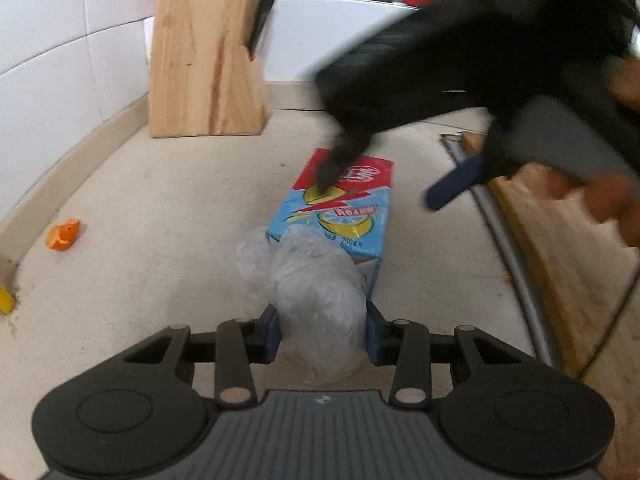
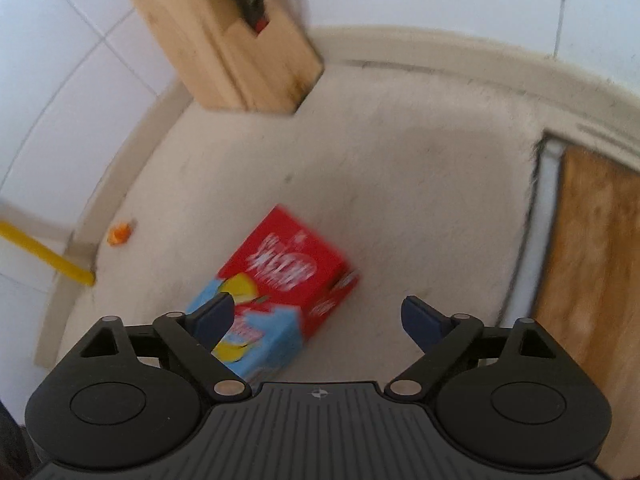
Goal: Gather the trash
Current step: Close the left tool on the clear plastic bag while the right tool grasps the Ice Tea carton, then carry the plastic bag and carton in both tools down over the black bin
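1. The left gripper [image 1: 323, 334] is closed on a crumpled clear plastic bag [image 1: 316, 300]; both blue pads press its sides, and the bag bulges forward and sags onto the countertop [image 1: 140, 280].
2. The bag is translucent, greyish and wrinkled, and its front fold overlaps the near end of a juice carton [image 1: 340, 208].
3. The carton lies flat, well in from every counter edge. It is red at the far end and light blue with lemon pictures at the near end. The right wrist view blurs its lettering.
4. The right gripper [image 2: 320, 322] hangs above the carton with its jaws wide apart, gripping nothing. Its left finger [image 2: 212, 316] overlaps the carton's blue end in that view; the right finger sits over bare counter.
5. In the left wrist view that gripper is a dark blur, one finger tip over the carton's red end.
6. A small orange scrap [image 1: 64, 234] lies near the counter's left edge, well apart from the carton.
7. A wooden knife block [image 1: 208, 60] stands at the back wall, with bare counter between it and the carton.
8. A wooden board [image 2: 592, 260] with a metal rim borders the counter's right side.
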`<state>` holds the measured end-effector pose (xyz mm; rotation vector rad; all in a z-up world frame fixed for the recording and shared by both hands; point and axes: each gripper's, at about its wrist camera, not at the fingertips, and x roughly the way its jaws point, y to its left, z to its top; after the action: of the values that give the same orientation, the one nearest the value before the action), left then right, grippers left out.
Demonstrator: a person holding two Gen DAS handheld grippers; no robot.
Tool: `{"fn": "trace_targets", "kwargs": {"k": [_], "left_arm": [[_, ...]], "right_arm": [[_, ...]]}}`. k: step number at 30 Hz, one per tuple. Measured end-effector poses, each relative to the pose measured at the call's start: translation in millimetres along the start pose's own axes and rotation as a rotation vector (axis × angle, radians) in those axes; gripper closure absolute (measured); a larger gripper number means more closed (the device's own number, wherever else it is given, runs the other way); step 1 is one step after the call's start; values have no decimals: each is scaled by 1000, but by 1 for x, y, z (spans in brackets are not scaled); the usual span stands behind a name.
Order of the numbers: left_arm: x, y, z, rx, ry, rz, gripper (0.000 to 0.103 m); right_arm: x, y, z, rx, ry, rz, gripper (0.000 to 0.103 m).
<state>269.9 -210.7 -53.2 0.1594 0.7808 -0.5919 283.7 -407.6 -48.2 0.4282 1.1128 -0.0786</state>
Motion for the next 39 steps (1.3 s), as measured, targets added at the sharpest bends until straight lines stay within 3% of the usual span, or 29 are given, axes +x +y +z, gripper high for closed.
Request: {"fn": "trace_targets", "kwargs": {"k": [3, 6, 12, 14, 22, 35, 39], "left_arm": [[-2, -3, -4, 0, -8, -1, 69], [-3, -3, -8, 1, -17, 3, 69], [-17, 20, -17, -85, -14, 2, 73], [-18, 33, -17, -129, -7, 2, 76], [-30, 48, -16, -194, -8, 63, 79], [-81, 77, -28, -276, -59, 215, 79], [-91, 88, -37, -312, -60, 242, 79]], "right_arm": [[17, 19, 3, 34, 46, -25, 7], [29, 37, 4, -4, 38, -113, 5], [35, 46, -7, -227, 26, -206, 26], [26, 41, -12, -252, 29, -168, 30], [-2, 36, -23, -259, 5, -30, 31], [3, 100, -14, -408, -39, 121, 31], [7, 122, -21, -463, -29, 129, 31]]}}
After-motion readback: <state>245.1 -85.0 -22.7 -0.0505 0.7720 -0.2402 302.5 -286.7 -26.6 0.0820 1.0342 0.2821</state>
